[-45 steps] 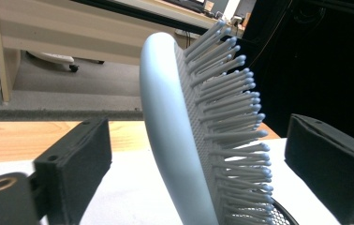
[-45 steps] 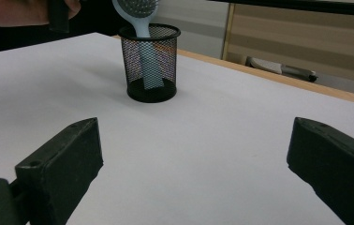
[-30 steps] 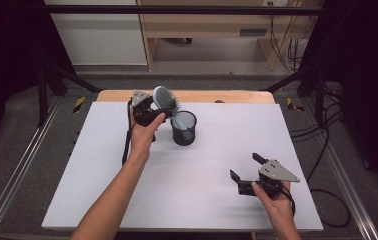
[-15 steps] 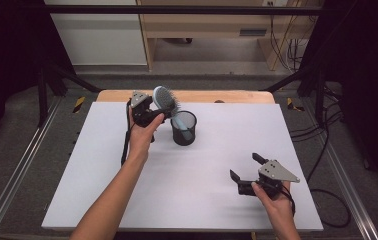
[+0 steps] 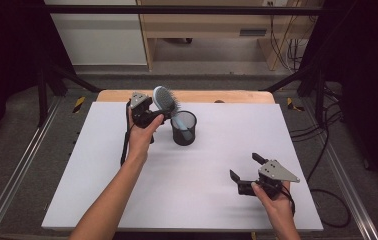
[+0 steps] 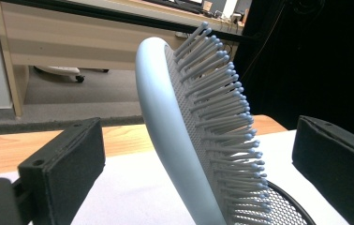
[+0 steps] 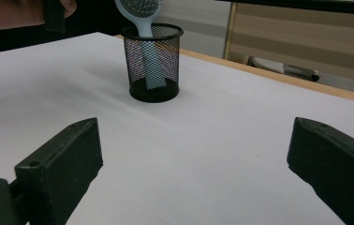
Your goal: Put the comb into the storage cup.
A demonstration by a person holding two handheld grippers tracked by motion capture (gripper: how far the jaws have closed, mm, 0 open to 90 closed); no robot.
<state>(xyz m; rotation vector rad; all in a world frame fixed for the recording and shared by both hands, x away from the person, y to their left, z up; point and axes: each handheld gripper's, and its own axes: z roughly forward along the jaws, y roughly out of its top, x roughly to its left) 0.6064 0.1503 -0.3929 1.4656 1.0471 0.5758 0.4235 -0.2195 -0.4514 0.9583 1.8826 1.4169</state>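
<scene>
Unmoved, hairbrush (image 6: 184, 140) stands between left hand-held gripper (image 6: 203, 159) jaws.

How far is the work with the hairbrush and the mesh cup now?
Done: the hairbrush stands handle-down in the mesh cup. In hand: the left gripper is open around the brush head, not clamping it. The right gripper waits open. Left: perhaps only withdrawing.

A pale blue hairbrush (image 6: 175, 140) is leaning through the middle of the frame, its curved back facing left and its ball-tipped bristles pointing right. The tongs (image 6: 198, 168) are standing wide apart, one black jaw at lower left and one at right, neither touching the brush. A black mesh cup (image 6: 283, 206) is showing its rim at the bottom, under the bristles. The white desk (image 6: 128, 187) is running behind.
</scene>
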